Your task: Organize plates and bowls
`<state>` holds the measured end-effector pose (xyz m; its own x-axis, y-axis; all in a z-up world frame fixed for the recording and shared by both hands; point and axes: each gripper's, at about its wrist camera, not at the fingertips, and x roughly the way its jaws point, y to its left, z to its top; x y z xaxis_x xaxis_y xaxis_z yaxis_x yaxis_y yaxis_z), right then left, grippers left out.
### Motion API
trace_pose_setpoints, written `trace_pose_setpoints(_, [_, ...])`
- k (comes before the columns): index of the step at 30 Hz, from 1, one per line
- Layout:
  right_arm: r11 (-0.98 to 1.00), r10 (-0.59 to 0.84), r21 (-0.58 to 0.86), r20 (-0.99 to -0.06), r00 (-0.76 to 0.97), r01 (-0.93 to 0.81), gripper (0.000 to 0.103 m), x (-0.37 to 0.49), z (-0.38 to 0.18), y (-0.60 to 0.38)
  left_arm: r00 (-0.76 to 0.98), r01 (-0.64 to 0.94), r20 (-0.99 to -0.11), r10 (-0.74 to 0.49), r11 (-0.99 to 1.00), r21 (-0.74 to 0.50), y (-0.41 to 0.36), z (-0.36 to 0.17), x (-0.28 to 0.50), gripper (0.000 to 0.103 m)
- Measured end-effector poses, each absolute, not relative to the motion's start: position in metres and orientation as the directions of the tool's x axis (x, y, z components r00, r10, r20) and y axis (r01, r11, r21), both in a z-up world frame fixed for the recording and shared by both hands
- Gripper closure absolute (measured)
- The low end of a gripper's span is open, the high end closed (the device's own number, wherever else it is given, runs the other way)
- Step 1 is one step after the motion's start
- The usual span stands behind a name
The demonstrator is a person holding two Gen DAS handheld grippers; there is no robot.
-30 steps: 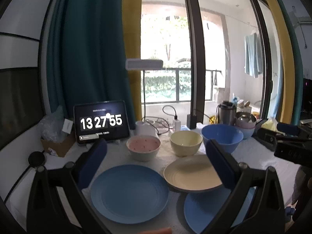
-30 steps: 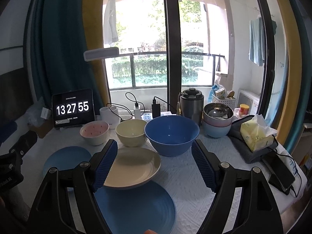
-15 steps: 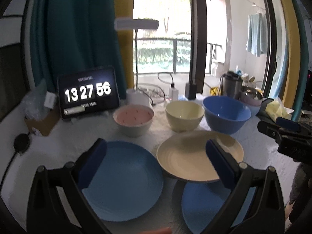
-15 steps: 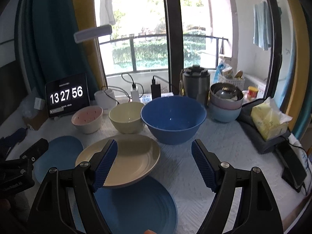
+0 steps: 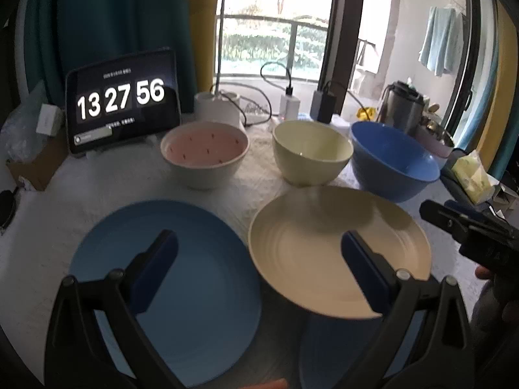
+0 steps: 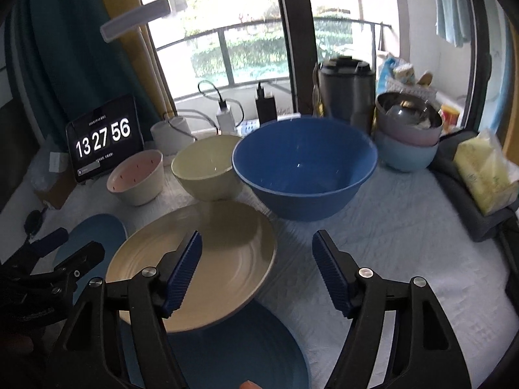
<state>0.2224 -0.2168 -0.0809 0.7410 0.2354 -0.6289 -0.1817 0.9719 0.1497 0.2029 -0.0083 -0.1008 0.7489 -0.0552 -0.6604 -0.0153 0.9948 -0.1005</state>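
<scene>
Plates and bowls sit spread over the white textured tablecloth [image 6: 405, 227]. Nearest us, the round cream ribbed plate [image 6: 223, 259] rests tilted, its near edge lying on the dark blue plate [image 6: 233, 350] beneath it. To its left lies the light blue round plate [image 5: 181, 278], flat on the cloth and just beside the cream one. Behind the plates stand three bowls in a row: the white bowl with a pink speckled inside [image 5: 204, 152] on the left, the pale yellow bowl [image 5: 311, 152] in the middle, and the large deep blue bowl [image 6: 305, 165] on the right, close together, though we cannot tell if they touch.

We hold our left gripper [image 5: 259, 259] above the gap between the light blue plate and the cream plate, jaws spread wide with nothing between them. Our right gripper [image 6: 256, 272] hovers over the right edge of the cream plate and the bare cloth; its jaws have just been closing a little, yet they stand apart and grip nothing.

Farther back, the black tablet clock [image 6: 103, 137] reads 13 27 56. At the right we see a stack of small bowls [image 6: 408, 139], a dark steel canister [image 6: 345, 87], and a yellow tissue pack [image 6: 483, 171].
</scene>
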Motion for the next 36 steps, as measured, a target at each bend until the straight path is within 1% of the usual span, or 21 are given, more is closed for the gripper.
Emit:
trace_pose_setpoints(1, [0.971,0.24,0.159,-0.64,0.73,-0.18,0.037,0.226,-0.084,-0.217,0.741,-0.017,-0.67,-0.056,0.995,-0.102,-0.008,-0.103,0.206,0.005])
trace_pose_setpoints(2, [0.969,0.248,0.172,-0.652,0.717,-0.179,0.039,0.228,-0.088,-0.217,0.736,-0.021,-0.675,-0.054,0.995,-0.101,-0.007,-0.104,0.207,0.01])
trace_pose_setpoints(4, [0.965,0.261,0.193,-0.668,0.697,-0.177,0.042,0.233,-0.094,-0.216,0.716,-0.032,-0.697,-0.048,0.994,-0.102,-0.005,-0.11,0.212,0.017])
trace_pose_setpoints(5, [0.964,0.266,0.2,-0.678,0.685,-0.177,0.044,0.236,-0.097,-0.216,0.706,-0.034,-0.706,-0.052,0.994,-0.108,-0.005,-0.112,0.213,0.022])
trace_pose_setpoints(6, [0.962,0.272,0.208,-0.69,0.671,-0.176,0.048,0.239,-0.1,-0.215,0.697,-0.034,-0.715,-0.056,0.993,-0.111,-0.005,-0.114,0.214,0.025])
trace_pose_setpoints(7, [0.96,0.277,0.219,-0.697,0.661,-0.173,0.051,0.241,-0.102,-0.215,0.689,-0.032,-0.723,-0.059,0.993,-0.111,-0.005,-0.117,0.215,0.031])
trace_pose_setpoints(8, [0.958,0.285,0.23,-0.698,0.657,-0.171,0.052,0.241,-0.104,-0.216,0.68,-0.028,-0.731,-0.063,0.993,-0.112,-0.006,-0.12,0.215,0.039])
trace_pose_setpoints(9, [0.956,0.292,0.241,-0.701,0.65,-0.17,0.055,0.243,-0.108,-0.218,0.664,-0.019,-0.744,-0.073,0.993,-0.114,-0.007,-0.125,0.217,0.042])
trace_pose_setpoints(10, [0.955,0.292,0.245,-0.711,0.639,-0.164,0.063,0.245,-0.112,-0.218,0.65,-0.012,-0.755,-0.086,0.992,-0.123,-0.007,-0.129,0.217,0.047])
trace_pose_setpoints(13, [0.952,0.302,0.273,-0.741,0.6,-0.141,0.074,0.25,-0.125,-0.222,0.613,0.005,-0.779,-0.129,0.987,-0.16,-0.009,-0.14,0.219,0.05])
trace_pose_setpoints(14, [0.948,0.312,0.282,-0.747,0.587,-0.145,0.076,0.25,-0.126,-0.221,0.606,0.011,-0.783,-0.138,0.986,-0.166,-0.01,-0.141,0.22,0.054])
trace_pose_setpoints(16, [0.952,0.305,0.253,-0.752,0.584,-0.171,0.077,0.248,-0.126,-0.216,0.593,0.029,-0.789,-0.157,0.984,-0.174,-0.014,-0.144,0.22,0.059])
trace_pose_setpoints(18, [0.956,0.293,0.229,-0.757,0.584,-0.183,0.08,0.247,-0.126,-0.21,0.598,0.024,-0.787,-0.151,0.985,-0.17,-0.015,-0.143,0.217,0.06])
trace_pose_setpoints(21, [0.958,0.287,0.222,-0.758,0.586,-0.183,0.08,0.244,-0.124,-0.208,0.604,0.023,-0.784,-0.146,0.986,-0.166,-0.011,-0.14,0.211,0.062])
trace_pose_setpoints(28, [0.957,0.288,0.209,-0.74,0.608,-0.199,0.08,0.226,-0.116,-0.199,0.644,0.031,-0.754,-0.126,0.99,-0.139,-0.004,-0.125,0.19,0.062])
trace_pose_setpoints(36, [0.961,0.277,0.197,-0.711,0.647,-0.194,0.08,0.196,-0.1,-0.202,0.677,0.066,-0.723,-0.137,0.99,-0.126,-0.007,-0.107,0.163,0.062])
